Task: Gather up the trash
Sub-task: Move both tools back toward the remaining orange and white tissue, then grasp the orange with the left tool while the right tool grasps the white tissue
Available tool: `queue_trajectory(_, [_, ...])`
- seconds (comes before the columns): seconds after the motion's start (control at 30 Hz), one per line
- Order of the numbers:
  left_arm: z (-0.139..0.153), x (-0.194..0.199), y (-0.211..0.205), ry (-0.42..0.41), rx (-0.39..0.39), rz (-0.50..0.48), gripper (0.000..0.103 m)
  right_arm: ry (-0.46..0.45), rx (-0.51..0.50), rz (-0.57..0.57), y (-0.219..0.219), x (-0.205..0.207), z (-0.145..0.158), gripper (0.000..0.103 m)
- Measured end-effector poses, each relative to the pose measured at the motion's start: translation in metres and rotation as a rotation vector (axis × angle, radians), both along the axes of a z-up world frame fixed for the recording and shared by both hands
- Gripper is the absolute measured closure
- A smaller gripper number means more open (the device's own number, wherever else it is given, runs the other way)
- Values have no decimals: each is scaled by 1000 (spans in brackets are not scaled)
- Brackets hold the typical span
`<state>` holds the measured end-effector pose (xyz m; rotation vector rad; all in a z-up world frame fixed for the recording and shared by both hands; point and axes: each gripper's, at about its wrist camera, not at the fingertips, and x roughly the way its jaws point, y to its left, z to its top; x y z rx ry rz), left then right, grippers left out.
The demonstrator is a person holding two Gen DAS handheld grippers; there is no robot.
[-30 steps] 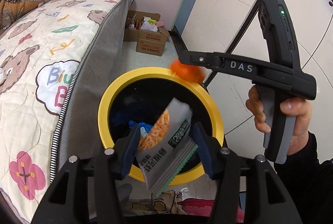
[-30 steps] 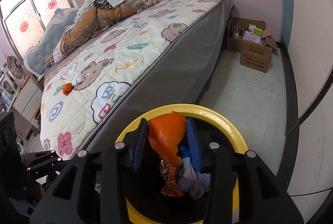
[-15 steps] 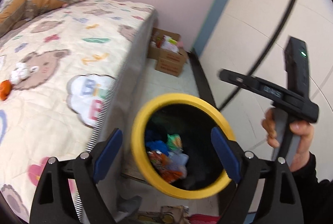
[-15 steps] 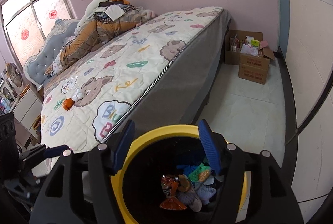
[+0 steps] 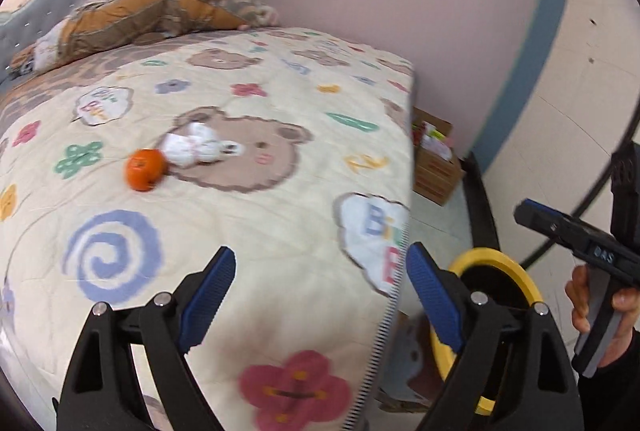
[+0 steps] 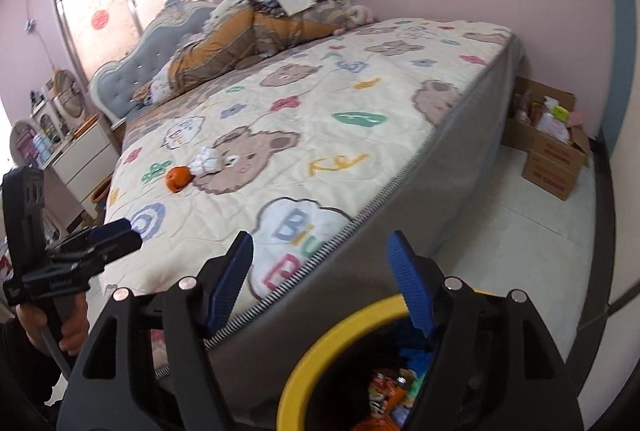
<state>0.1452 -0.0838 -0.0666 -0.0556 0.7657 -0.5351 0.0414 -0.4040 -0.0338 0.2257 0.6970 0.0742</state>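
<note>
Bedroom scene through two hand-held claw cameras. Both claws stand wide apart with nothing between their blue pads; the jaws of each have just been opening.

The left gripper [image 5: 316, 295] points out over a cream quilted bedspread [image 5: 280, 231] printed with bears and flowers. Ahead of it and a little to its left, well out of reach, lie two pieces of remaining trash: a round orange object, perhaps a peel or small fruit [image 5: 146, 169], and touching its right side a crumpled white tissue wad [image 5: 196, 149]. The wad's long axis runs left to right across the claw's line.

The right gripper [image 6: 320, 279] hangs near the foot-side edge of the bed, with the black bin with a yellow rim [image 6: 320, 355] directly below it; coloured wrappers show inside. From here the orange object [image 6: 178, 179] and white wad [image 6: 208, 163] lie ahead and to its left, farther off.

The left claw appears nearer the pair, so the next reach likely falls to it, forward across the bed.
</note>
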Motion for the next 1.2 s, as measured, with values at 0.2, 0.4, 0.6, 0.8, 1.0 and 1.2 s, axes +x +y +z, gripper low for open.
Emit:
queue_trajectory(0.2, [-3,45,56,5,3,144,19,-2,2,151,51,54,-8,36])
queue_trajectory(0.4, [-11,83,93,19,24,239,19,19,-36,253,98,112,-17,36])
queue_trajectory(0.6, [-30,126,110,45,81,283,19,66,-63,299,136,180,-35,36])
queue_trajectory(0.8, [-46,157,117,84,66,304,19,113,-7,329,160,249,-51,36])
queue_trajectory(1.0, [-53,178,112,83,78,283,19,150,55,363,180,301,-63,36])
queue_trajectory(1.2, [-62,193,107,91,87,243,19,215,115,379,191,331,-79,37])
